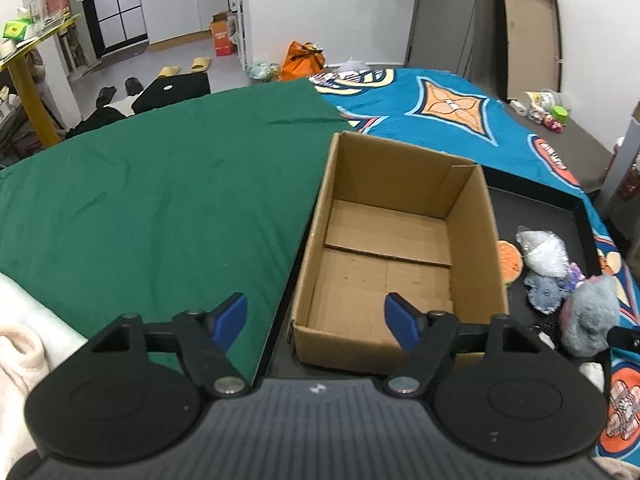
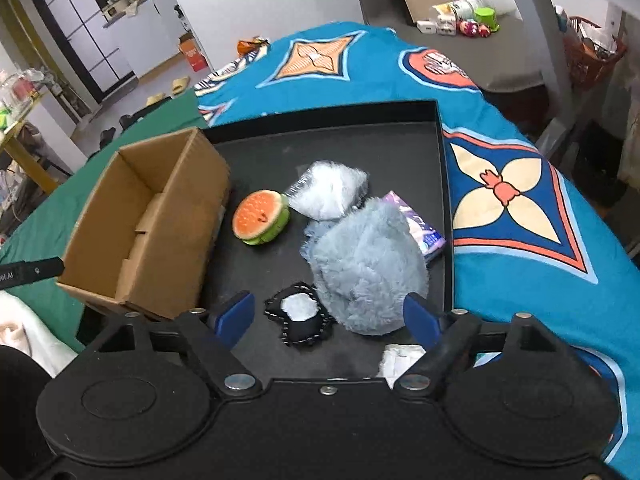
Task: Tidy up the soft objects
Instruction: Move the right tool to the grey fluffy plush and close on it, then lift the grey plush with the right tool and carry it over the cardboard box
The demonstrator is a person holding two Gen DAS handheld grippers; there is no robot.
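An empty cardboard box (image 1: 394, 240) stands on a black tray (image 2: 360, 136); the box also shows in the right wrist view (image 2: 144, 220). Right of the box lie a watermelon-slice plush (image 2: 262, 217), a clear bag of white stuffing (image 2: 328, 190), a grey fluffy plush (image 2: 368, 268), a black pouch with white filling (image 2: 300, 316) and a purple packet (image 2: 424, 228). My right gripper (image 2: 330, 318) is open just above the black pouch and the grey plush. My left gripper (image 1: 316, 322) is open and empty over the box's near left corner.
A green cloth (image 1: 160, 184) covers the bed to the left of the box, and a blue patterned sheet (image 2: 520, 184) lies to the right. A white blanket (image 1: 24, 336) lies at the near left. A white crumpled item (image 2: 400, 360) sits at the tray's near edge.
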